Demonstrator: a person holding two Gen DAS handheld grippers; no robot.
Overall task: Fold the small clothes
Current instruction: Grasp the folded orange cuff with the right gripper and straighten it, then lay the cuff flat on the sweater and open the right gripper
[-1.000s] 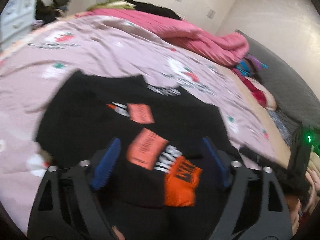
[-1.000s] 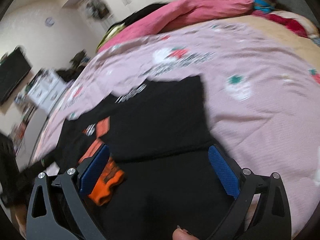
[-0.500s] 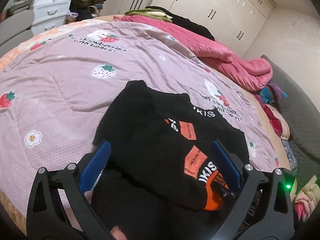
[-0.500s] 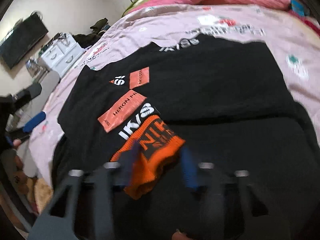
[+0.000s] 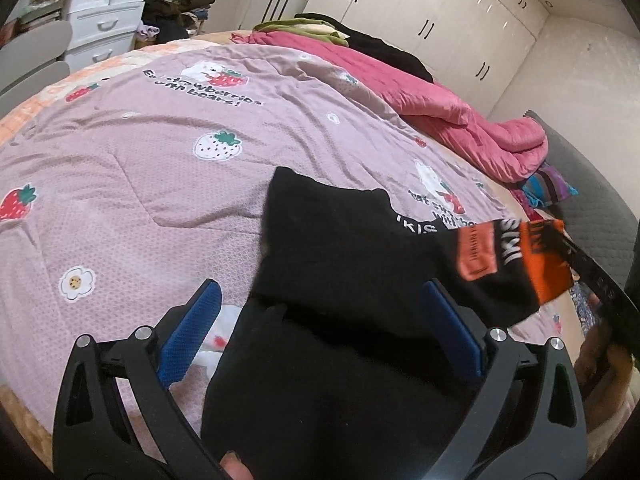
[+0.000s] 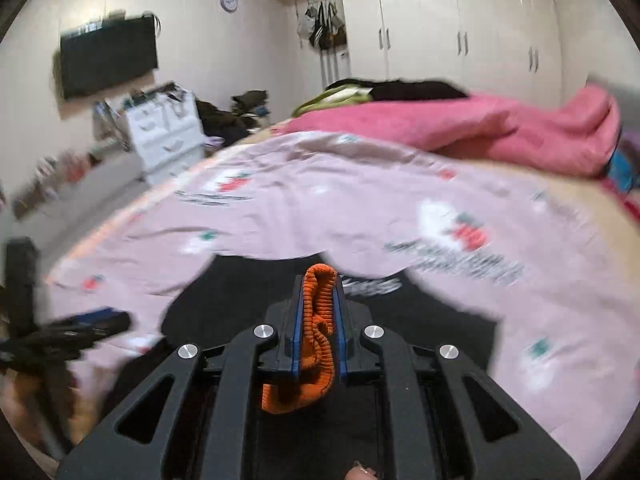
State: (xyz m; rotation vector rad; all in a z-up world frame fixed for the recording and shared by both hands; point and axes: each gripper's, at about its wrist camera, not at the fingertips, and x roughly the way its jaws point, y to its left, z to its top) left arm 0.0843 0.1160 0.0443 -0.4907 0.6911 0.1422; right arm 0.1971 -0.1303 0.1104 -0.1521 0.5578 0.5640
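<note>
Garment: a black sweatshirt point(image 5: 340, 248) lies on the strawberry-print bedspread point(image 5: 140, 168), its body spread flat in front of both grippers.
Right gripper: the right gripper point(image 6: 319, 312) is clamped on the sweatshirt's orange cuff point(image 6: 318, 332), its jaws nearly together after just closing; the sleeve is raised clear of the sweatshirt's body.
Left gripper: the left gripper point(image 5: 320, 328) hangs over the sweatshirt's near hem, jaws spread wide and holding nothing.
Key relation: in the left wrist view the lifted sleeve stretches off the sweatshirt's right edge, long axis running sideways, so the right hand alone commands it.
Likely next: laying that sleeve back across the sweatshirt's body.
</note>
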